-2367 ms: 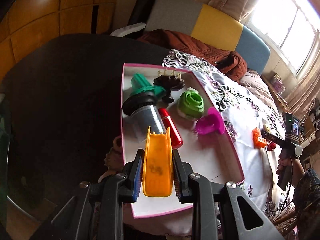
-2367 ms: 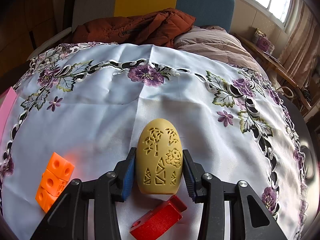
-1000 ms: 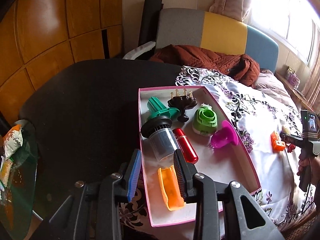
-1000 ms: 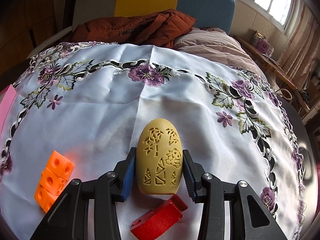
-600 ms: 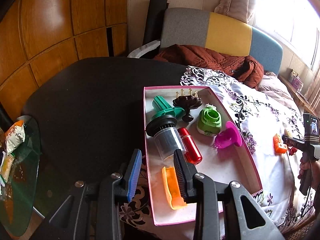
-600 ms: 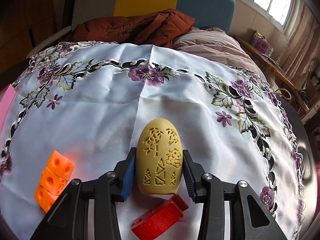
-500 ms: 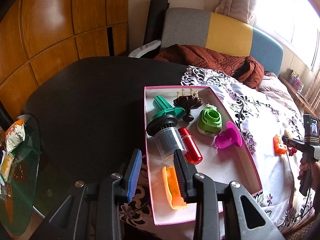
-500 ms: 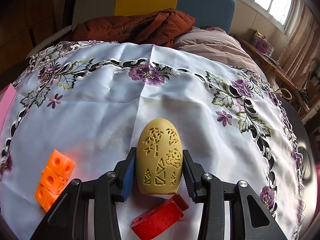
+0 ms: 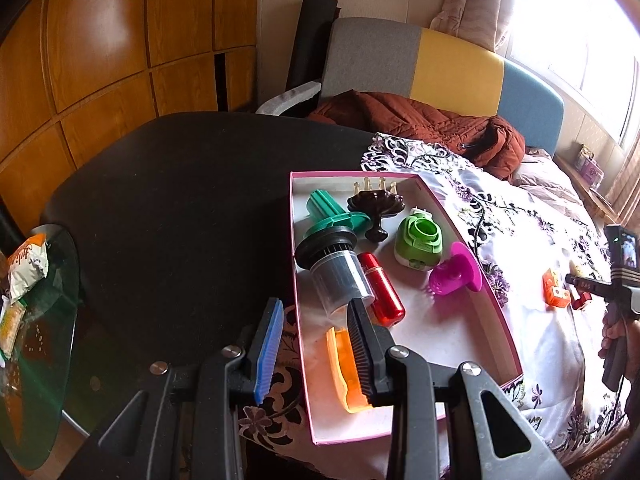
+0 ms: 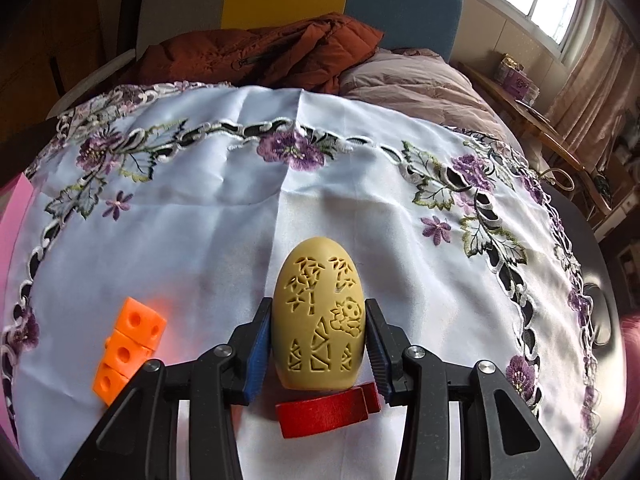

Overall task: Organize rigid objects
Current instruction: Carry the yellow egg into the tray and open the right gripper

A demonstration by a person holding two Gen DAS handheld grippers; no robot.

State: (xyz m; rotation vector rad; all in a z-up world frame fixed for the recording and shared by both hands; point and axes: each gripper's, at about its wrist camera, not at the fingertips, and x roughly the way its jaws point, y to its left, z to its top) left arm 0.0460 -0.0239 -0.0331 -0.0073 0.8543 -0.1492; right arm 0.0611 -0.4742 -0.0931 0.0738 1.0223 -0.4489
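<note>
My left gripper (image 9: 314, 308) stands open and empty over the left wall of the pink box (image 9: 440, 344). An orange plastic piece (image 9: 340, 368) lies in the box's near end, partly hidden by the right finger. Farther in lie a grey cylinder (image 9: 336, 272), a red tube (image 9: 380, 292), a green part (image 9: 418, 240), a magenta piece (image 9: 454, 276), a teal part (image 9: 328, 212) and a dark brown piece (image 9: 374, 204). My right gripper (image 10: 316, 320) is shut on a tan carved egg (image 10: 318, 300) over the flowered tablecloth (image 10: 200, 240).
An orange cube chain (image 10: 128, 340) lies left of the egg and a red block (image 10: 324, 410) just below it. The black table (image 9: 180, 200) extends left of the box. A glass side table (image 9: 36, 340) with snack packets is far left. A sofa with a brown jacket (image 10: 260, 52) stands behind.
The left gripper let go of the orange piece, which now lies in the box, and drew back up and left. The right gripper still holds the egg; the red block looks more level beneath it.
</note>
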